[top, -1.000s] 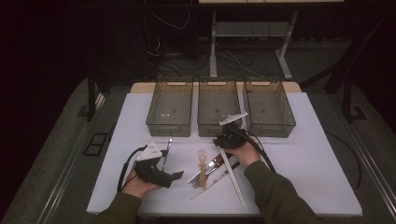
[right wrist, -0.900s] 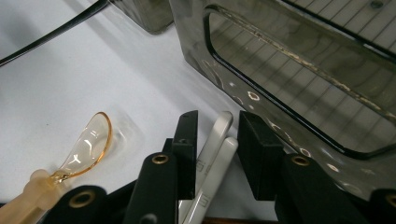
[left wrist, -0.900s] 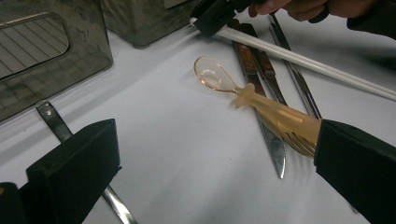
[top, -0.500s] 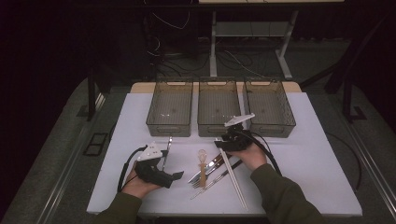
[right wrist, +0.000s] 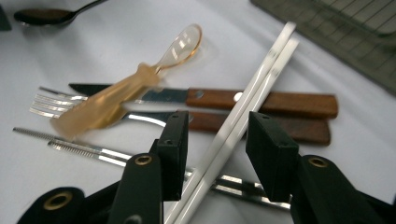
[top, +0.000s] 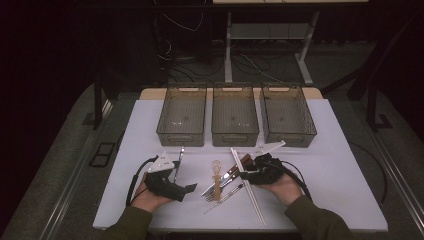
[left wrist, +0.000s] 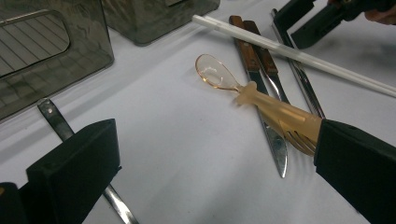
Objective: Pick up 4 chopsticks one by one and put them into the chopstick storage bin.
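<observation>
While white chopsticks (right wrist: 243,116) lie untouched between its jaws, right tool (right wrist: 217,135) released | left tool (left wrist: 205,158) released, idle

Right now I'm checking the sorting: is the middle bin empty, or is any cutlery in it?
Empty. The high view shows only the bare grid floor of the middle bin; the cutlery lies on the table in front.

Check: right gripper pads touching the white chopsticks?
Apart. In the right gripper view the white chopsticks run between the jaws of the right gripper, with white table visible on both sides of them.
</observation>
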Demonstrator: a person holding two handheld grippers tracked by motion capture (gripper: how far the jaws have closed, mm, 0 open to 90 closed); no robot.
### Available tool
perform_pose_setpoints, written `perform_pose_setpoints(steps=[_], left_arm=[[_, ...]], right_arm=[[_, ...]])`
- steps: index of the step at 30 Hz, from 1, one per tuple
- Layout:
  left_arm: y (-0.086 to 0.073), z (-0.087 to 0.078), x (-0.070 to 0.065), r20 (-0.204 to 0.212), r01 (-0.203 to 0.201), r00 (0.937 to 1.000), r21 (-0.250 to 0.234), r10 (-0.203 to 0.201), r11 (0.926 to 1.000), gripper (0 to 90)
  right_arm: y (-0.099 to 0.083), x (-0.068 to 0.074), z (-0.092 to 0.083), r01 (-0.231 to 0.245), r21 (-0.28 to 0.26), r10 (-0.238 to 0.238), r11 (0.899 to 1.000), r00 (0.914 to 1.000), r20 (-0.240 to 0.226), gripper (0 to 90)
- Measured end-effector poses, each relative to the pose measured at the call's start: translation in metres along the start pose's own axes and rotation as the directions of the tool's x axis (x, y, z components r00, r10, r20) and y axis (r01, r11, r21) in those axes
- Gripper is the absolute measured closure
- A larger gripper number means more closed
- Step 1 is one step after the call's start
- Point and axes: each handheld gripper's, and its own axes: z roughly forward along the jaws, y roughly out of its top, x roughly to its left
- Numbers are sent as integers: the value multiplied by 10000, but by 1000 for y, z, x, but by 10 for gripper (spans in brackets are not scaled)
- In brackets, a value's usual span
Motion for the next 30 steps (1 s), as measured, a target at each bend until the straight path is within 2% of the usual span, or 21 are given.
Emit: perform_pose_setpoints(steps=[6,16,23,30], left_arm=[[-1,-1,1,-33,80,10000,-91,-80,9999,0],[0,-1,1,-42,104,9999,-91,-105,9999,0],[-1,-2,1,-33,101,9999,-85,-101,9999,0],[-1,-2,1,-26,102,9999,-98,-102,9999,0]], right_arm=[[-5,3,7,-177,290,168,9994,9995,285,602],[-6,4,12,-9,602,-24,9982,9986,537,642],[-6,2,11,171,649,-209,9977,9981,585,706],[-6,-2,9,577,715,-626,9958,9957,680,745]])
